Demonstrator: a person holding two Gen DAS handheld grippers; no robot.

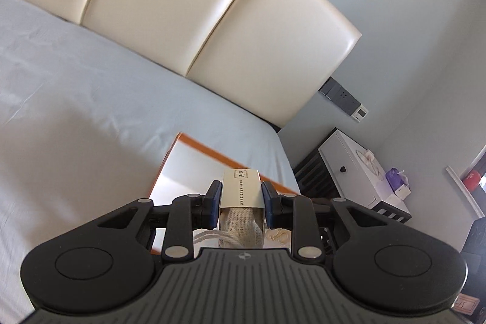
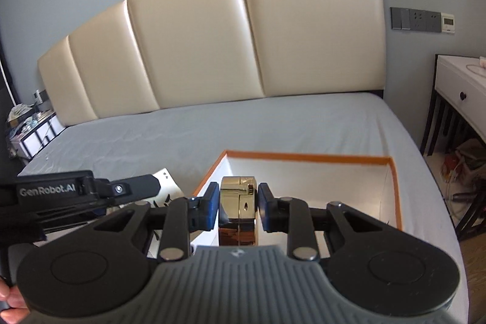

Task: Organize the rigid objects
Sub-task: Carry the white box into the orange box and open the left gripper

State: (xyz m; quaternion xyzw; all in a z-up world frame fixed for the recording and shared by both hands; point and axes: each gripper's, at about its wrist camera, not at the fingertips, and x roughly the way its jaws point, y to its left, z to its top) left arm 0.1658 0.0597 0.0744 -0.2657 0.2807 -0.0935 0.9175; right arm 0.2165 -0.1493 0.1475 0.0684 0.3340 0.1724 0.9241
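Note:
My left gripper (image 1: 241, 192) is shut on a small beige carton (image 1: 241, 187) with a burlap pouch and white cord showing at its near end. It hovers over the open orange-edged white box (image 1: 182, 172) on the bed. My right gripper (image 2: 238, 201) is shut on a shiny gold lighter-like case (image 2: 238, 208), held above the same box (image 2: 334, 181). The left gripper's black body (image 2: 76, 196) shows at the left of the right wrist view, over a white card with black marks (image 2: 165, 182).
The box lies on a grey bed sheet (image 2: 212, 126) below a cream padded headboard (image 2: 243, 35). A white nightstand (image 2: 458, 87) with dark legs stands to the right of the bed; it also shows in the left wrist view (image 1: 349, 166). Clutter lies on the floor there.

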